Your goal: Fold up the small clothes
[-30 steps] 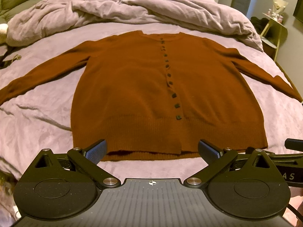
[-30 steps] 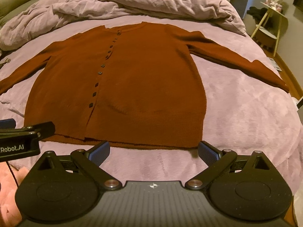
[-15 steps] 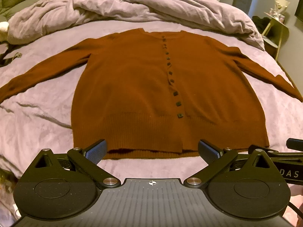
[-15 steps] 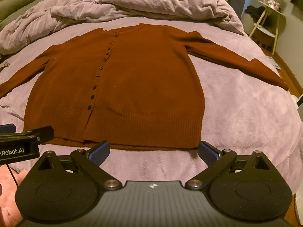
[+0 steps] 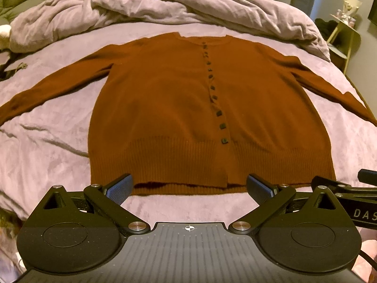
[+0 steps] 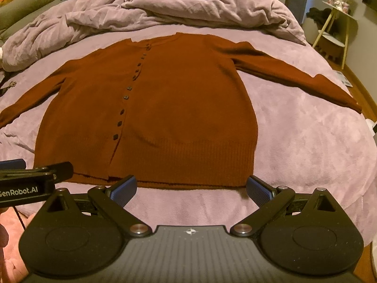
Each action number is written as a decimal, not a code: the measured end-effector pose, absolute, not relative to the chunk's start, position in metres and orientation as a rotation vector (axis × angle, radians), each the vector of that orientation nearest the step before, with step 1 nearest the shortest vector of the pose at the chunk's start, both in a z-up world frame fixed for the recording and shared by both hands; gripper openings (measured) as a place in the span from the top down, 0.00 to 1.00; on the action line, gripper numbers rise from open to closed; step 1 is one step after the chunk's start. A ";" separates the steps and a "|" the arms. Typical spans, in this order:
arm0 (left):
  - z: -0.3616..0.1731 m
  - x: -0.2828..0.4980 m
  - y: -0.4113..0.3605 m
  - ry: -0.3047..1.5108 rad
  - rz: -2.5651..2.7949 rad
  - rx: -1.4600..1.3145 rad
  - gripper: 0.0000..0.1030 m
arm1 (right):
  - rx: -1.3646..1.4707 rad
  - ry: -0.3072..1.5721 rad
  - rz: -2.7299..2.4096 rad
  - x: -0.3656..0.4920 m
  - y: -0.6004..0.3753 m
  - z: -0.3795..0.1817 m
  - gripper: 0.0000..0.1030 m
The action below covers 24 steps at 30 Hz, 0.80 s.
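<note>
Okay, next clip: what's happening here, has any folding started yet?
Not yet. A brown cardigan lies flat and buttoned on a bed, both sleeves spread out to the sides, with a rumpled duvet behind it. A person holds the left gripper and right gripper side by side just short of the hem. Both are open, holding nothing, and neither touches the cardigan.

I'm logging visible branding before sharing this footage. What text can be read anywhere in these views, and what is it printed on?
"GenRobot.AI": white lettering on the side of the left claw, seen at the left edge of the right wrist view; the first letter is partly cut off.
"DAS": white letters on the side of the right claw, cut off at the right edge of the left wrist view.
The cardigan shows no readable label.
</note>
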State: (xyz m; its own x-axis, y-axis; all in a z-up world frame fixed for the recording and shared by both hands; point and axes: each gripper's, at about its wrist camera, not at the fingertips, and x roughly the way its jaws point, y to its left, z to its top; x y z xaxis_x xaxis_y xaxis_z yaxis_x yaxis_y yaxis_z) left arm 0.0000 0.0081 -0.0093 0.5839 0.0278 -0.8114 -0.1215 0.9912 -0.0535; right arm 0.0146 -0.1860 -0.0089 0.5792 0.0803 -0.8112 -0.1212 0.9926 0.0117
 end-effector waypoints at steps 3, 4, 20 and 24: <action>-0.009 0.000 0.008 0.944 0.087 -0.107 0.00 | -0.052 0.931 0.115 0.013 -0.186 -0.008 0.04; -0.009 0.000 0.008 0.944 0.087 -0.106 0.00 | -0.055 0.928 0.114 0.013 -0.186 -0.008 0.04; -0.014 0.003 0.007 0.972 0.087 -0.112 0.00 | 0.016 0.842 0.149 0.006 -0.193 -0.001 0.04; -0.016 0.004 0.006 0.980 0.090 -0.113 0.00 | 0.019 0.797 0.153 0.001 -0.193 -0.001 0.04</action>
State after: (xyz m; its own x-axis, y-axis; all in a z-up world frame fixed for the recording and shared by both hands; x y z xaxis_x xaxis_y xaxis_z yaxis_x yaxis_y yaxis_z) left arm 0.0041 0.0064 -0.0157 0.5545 0.0251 -0.8318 -0.1271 0.9904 -0.0548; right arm 0.0015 -0.1927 -0.0009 0.6882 0.1436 -0.7112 -0.1293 0.9888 0.0746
